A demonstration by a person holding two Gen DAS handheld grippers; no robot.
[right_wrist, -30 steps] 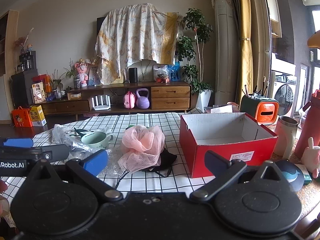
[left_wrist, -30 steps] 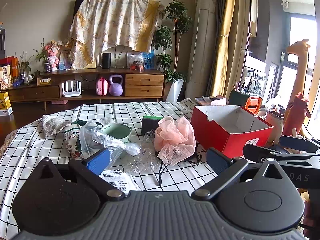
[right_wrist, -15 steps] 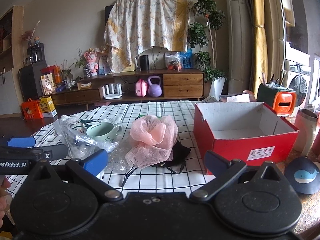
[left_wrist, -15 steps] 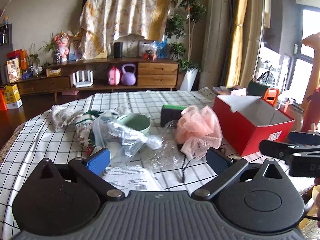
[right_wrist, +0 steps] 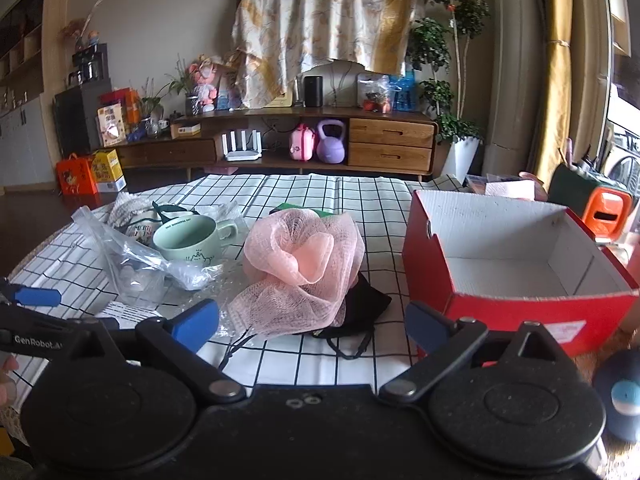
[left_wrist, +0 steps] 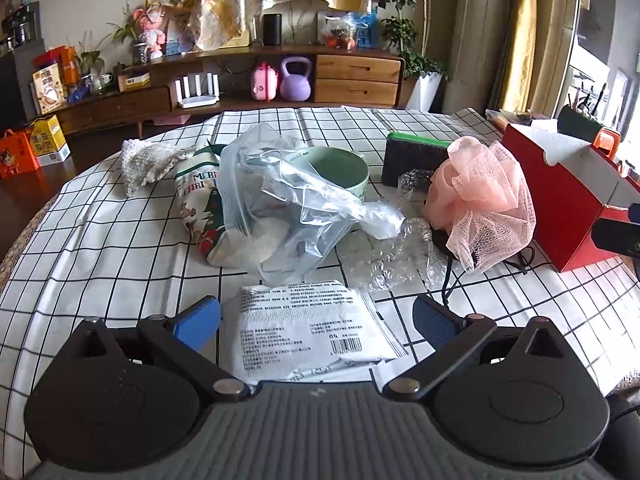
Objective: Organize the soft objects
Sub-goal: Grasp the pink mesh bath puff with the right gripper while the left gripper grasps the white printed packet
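While both claws gape wide and empty, left claw (left_wrist: 316, 322) over a printed packet (left_wrist: 308, 330), right claw (right_wrist: 312, 326) faces the pink mesh puff (right_wrist: 304, 268).

Checked tablecloth (left_wrist: 100, 248) carries pink mesh pouf (left_wrist: 482, 204), red box (right_wrist: 516, 280), green mug (right_wrist: 188, 238), plastic bag (left_wrist: 280, 204), printed packet (left_wrist: 308, 330).

The left tool (left_wrist: 316, 322) has dropped over the white packet (left_wrist: 310, 330); the right tool (right_wrist: 312, 326) neared the pink mesh pouf (right_wrist: 302, 268).

Parted left gripper (left_wrist: 316, 320) over white packet (left_wrist: 308, 328)
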